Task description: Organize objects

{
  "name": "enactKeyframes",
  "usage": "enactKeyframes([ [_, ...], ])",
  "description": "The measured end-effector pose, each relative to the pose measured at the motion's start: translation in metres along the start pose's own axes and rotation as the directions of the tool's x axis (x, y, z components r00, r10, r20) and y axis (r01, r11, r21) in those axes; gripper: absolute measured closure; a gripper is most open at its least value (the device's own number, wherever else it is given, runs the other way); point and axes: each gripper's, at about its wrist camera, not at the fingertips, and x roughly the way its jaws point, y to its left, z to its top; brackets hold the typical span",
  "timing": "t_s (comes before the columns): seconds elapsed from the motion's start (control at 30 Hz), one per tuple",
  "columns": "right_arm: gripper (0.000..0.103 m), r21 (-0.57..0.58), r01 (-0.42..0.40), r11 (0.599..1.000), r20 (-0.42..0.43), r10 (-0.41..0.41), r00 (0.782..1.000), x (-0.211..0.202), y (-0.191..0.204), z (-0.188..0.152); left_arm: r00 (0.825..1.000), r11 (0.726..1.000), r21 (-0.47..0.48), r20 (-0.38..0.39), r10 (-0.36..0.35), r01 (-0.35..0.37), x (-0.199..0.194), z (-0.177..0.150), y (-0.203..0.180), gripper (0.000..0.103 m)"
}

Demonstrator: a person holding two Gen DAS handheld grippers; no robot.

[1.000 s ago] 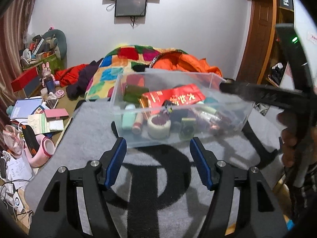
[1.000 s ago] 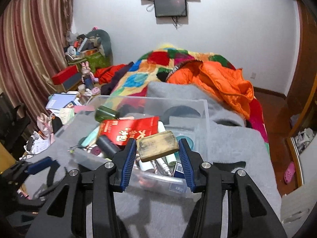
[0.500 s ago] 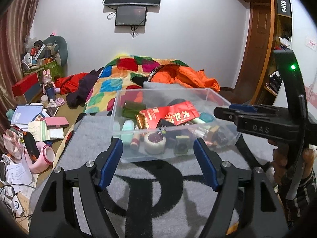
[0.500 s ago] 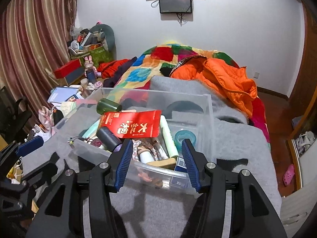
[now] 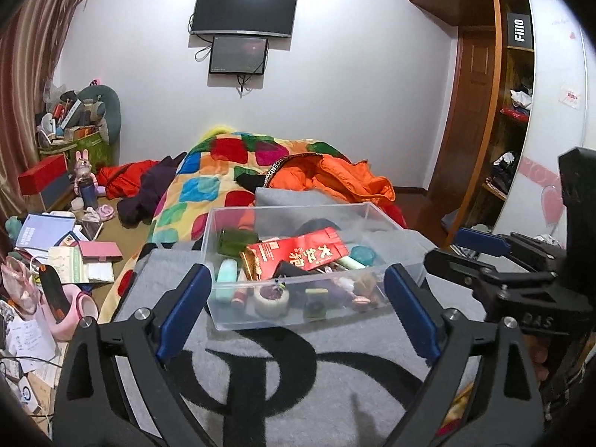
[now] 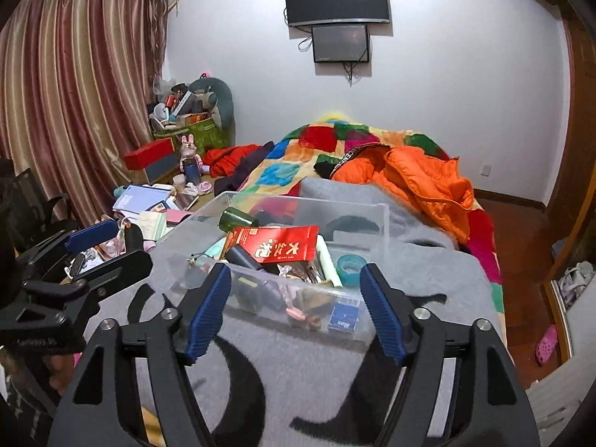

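- One clear plastic bin [image 5: 298, 260], filled with small items, is seen on the grey blanket [image 5: 260, 372].
- Just short of the bin's near wall, both the left gripper [image 5: 298, 309] and right gripper [image 6: 294, 309] are held, jaws having just been opening, nothing between them.

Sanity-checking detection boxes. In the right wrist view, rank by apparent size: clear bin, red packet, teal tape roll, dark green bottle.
1. clear bin, largest by far
2. red packet
3. dark green bottle and teal tape roll: they look about alike, and the bottle lies farther back and partly hidden, so no ranking between them.
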Motion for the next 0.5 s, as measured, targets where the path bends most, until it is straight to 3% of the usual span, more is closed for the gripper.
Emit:
enactKeyframes([
  [0.27, 0.031, 0.026, 0.002, 1.000, -0.018, -0.001, 1.000, -0.015, -0.001, -0.020, 0.999, 0.998, -0.053, -0.037, -0.020, 0.018, -0.007, -0.013, 0.004, 0.007],
  [0.5, 0.031, 0.031, 0.004, 1.000, -0.030, -0.003, 1.000, -0.016, 0.001, -0.028, 0.998, 1.000, -0.025, -0.057, 0.008, -0.010, -0.005, -0.018, -0.002, 0.007],
])
